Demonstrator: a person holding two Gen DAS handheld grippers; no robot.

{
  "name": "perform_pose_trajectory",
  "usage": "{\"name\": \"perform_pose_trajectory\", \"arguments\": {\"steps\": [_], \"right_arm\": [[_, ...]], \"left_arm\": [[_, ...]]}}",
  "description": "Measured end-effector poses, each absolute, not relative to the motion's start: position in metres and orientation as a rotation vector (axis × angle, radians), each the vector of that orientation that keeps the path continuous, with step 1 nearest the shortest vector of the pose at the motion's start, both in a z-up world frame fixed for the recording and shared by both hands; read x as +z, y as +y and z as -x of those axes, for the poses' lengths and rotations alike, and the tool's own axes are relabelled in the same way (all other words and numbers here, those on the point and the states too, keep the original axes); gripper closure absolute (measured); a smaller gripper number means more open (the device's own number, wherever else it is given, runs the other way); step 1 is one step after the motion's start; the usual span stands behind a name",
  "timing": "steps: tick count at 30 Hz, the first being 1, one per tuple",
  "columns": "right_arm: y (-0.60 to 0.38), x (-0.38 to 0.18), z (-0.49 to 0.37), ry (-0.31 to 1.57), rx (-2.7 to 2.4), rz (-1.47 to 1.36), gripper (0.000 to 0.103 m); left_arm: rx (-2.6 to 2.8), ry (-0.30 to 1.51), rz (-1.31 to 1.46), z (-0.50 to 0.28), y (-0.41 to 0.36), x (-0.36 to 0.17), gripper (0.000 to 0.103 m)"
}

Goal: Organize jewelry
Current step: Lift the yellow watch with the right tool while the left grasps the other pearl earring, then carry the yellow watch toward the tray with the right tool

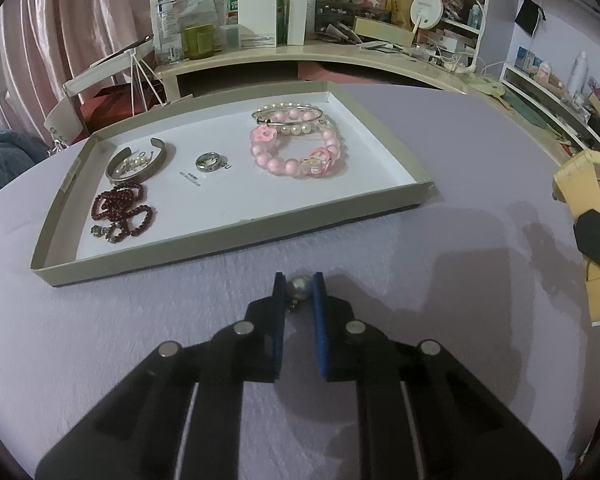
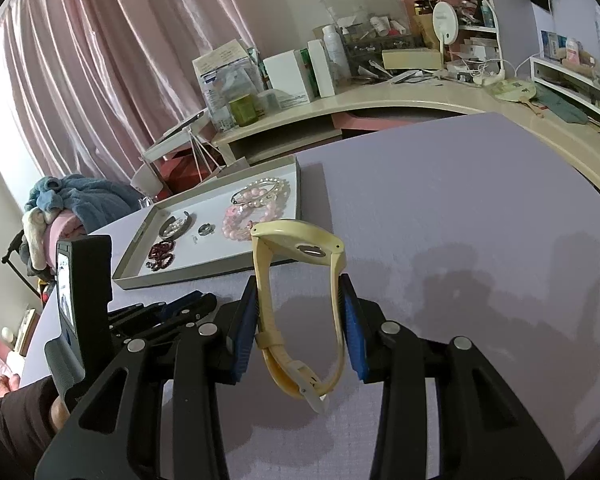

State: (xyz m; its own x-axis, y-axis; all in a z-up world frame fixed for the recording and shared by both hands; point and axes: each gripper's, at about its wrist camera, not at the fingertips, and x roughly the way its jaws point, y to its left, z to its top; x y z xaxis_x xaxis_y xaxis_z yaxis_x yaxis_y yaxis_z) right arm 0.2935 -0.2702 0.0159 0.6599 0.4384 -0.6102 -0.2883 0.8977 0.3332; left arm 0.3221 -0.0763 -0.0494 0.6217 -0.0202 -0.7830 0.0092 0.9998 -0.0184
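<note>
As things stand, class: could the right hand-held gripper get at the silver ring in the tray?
Probably not yet. The right hand-held gripper is shut on the yellow watch, so it has no free grip. The way to the silver ring in the tray looks open otherwise.

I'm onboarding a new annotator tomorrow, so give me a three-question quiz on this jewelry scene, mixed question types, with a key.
1. True or false: the left gripper is shut on a pearl earring on the purple table.
2. What does the right gripper hold? A) a ring B) a cream-yellow watch C) a pink bracelet
3. Fill in: in the tray, the ring lies between the silver cuff and the ____ bead bracelets.

Key: 1 true; 2 B; 3 pink.
</note>
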Motion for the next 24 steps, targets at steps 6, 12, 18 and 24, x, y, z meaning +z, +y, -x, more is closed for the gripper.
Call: {"name": "perform_pose_trajectory", "arguments": {"steps": [6,12,18,24], "right_arm": [[-0.266,0.022,-0.288,0.735,0.429,-0.205,0.063],[-0.254,0.025,-0.285,0.729,0.453,-0.198,0.063],[-0.228,0.029,-0.278,0.726,0.505,-0.166,0.063],[-0.203,0.034,-0.271,0.728,0.547,-0.131,0.063]], "left_arm": [[-0.016,0.900,0.044,-0.315,-0.063,-0.047,0.090],[0.023,0.825,0.068,-0.293,-0.025,-0.023,0.090],[0.072,0.745,0.110,-0.268,0.018,0.004,0.090],[0.097,0.706,0.140,-0.248,0.043,0.018,0.090]]}}
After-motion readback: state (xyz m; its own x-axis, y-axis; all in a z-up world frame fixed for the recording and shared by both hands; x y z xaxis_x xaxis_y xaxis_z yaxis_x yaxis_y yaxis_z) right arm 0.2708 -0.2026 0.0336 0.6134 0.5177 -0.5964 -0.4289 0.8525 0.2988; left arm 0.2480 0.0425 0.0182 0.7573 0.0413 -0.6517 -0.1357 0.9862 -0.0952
